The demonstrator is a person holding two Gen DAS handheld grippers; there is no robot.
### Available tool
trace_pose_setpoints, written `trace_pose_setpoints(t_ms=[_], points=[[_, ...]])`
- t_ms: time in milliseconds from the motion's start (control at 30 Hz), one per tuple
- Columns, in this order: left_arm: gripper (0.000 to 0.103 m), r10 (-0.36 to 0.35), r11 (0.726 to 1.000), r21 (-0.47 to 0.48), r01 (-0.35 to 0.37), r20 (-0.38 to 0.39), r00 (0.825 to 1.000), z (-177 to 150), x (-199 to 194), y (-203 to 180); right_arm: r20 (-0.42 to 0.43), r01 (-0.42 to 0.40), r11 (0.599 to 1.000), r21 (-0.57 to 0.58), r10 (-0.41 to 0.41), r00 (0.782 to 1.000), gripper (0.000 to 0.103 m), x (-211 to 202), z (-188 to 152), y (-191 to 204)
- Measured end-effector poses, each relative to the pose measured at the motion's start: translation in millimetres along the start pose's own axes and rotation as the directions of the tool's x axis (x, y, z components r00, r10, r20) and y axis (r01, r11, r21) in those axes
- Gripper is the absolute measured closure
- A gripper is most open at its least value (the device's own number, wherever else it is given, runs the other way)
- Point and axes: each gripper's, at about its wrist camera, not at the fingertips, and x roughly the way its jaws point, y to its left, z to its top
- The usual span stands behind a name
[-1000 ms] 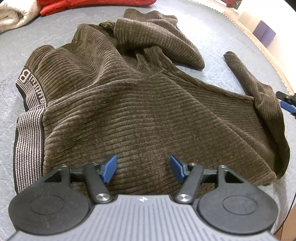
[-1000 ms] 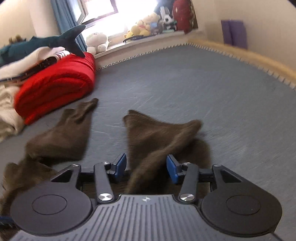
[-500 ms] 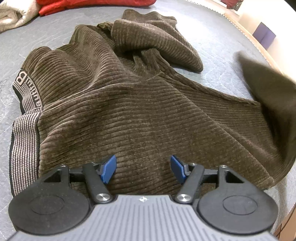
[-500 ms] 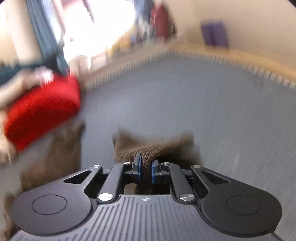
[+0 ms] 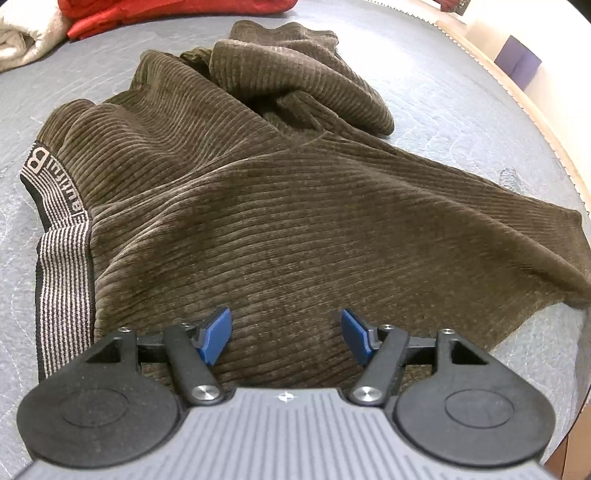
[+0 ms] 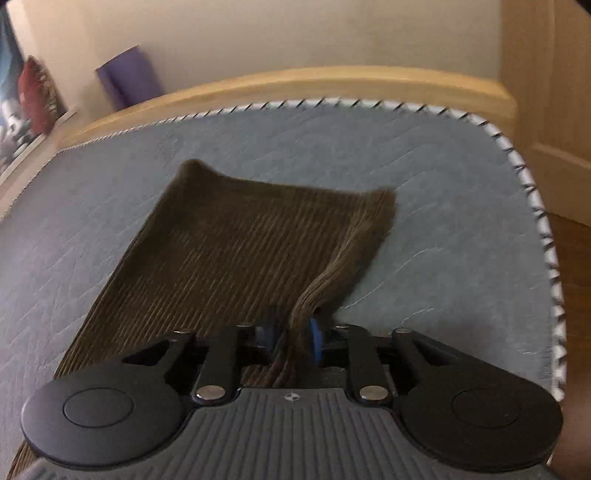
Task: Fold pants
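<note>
Dark brown corduroy pants (image 5: 280, 206) lie crumpled on the grey mattress, with a striped waistband (image 5: 62, 273) at the left and one leg bunched at the back (image 5: 295, 74). My left gripper (image 5: 284, 334) is open and empty, low over the seat of the pants. In the right wrist view, my right gripper (image 6: 291, 341) is shut on a pinched fold of a pant leg (image 6: 236, 251), which lies spread out towards the mattress corner.
A red blanket (image 5: 166, 11) and a white towel (image 5: 26, 37) lie at the far edge of the mattress (image 5: 461, 122). The wooden bed frame (image 6: 295, 79), a purple object (image 6: 129, 79) and the mattress edge (image 6: 532, 192) lie ahead of the right gripper.
My right gripper closed on the pant leg, then swung it round towards the mattress corner, pulling the leg straight. The left gripper stayed open and nearly still.
</note>
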Motion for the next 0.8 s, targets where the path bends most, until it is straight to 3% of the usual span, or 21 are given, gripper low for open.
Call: trace_pose_setpoints(t_ms=[133,200,300,367,433,500,567,633,667,700,800], points=[[0.032,0.0,1.0,0.0,0.0,-0.001,1.0,1,-1,2,-0.037,-0.049,0.993,0.103,0.053,0.998,0.065,7,8,-20],[0.032,0.003,1.0,-0.001,-0.003,-0.002,1.0,1,-2,3,-0.003,-0.066,0.995,0.073,0.066,0.998,0.096,5,5,-13],[0.032,0.004,1.0,-0.011,-0.004,0.006,1.0,3,-8,6,0.076,-0.014,0.999,0.038,0.012,0.997,0.095,-9,5,-3],[0.032,0.004,1.0,-0.014,-0.004,0.017,1.0,5,-14,8,0.129,0.056,0.998,-0.009,-0.054,0.99,0.089,-22,4,11],[0.032,0.005,1.0,-0.011,-0.005,0.035,0.999,6,-22,10,0.226,0.134,0.989,-0.06,-0.117,0.967,0.082,-41,0,27],[0.034,0.005,1.0,-0.005,-0.005,0.056,0.998,6,-31,12,0.311,0.169,0.982,-0.09,-0.133,0.941,0.082,-64,-2,42],[0.039,0.008,1.0,0.001,-0.009,0.086,0.996,4,-42,16,0.365,0.109,0.984,-0.139,-0.052,0.93,0.082,-94,-6,58],[0.051,0.012,1.0,0.014,-0.014,0.117,0.993,1,-52,21,0.355,-0.003,0.976,-0.218,0.082,0.931,0.08,-118,-18,79],[0.062,0.014,1.0,0.02,-0.017,0.126,0.992,1,-56,24,0.332,-0.072,0.961,-0.268,0.162,0.929,0.08,-131,-26,91],[0.073,0.015,1.0,0.019,-0.018,0.135,0.991,0,-60,26,0.308,-0.132,0.941,-0.313,0.232,0.923,0.08,-143,-36,101],[0.084,-0.008,1.0,0.004,0.007,0.17,0.985,0,-76,35,0.179,-0.319,0.837,-0.445,0.432,0.884,0.08,-180,-70,132]])
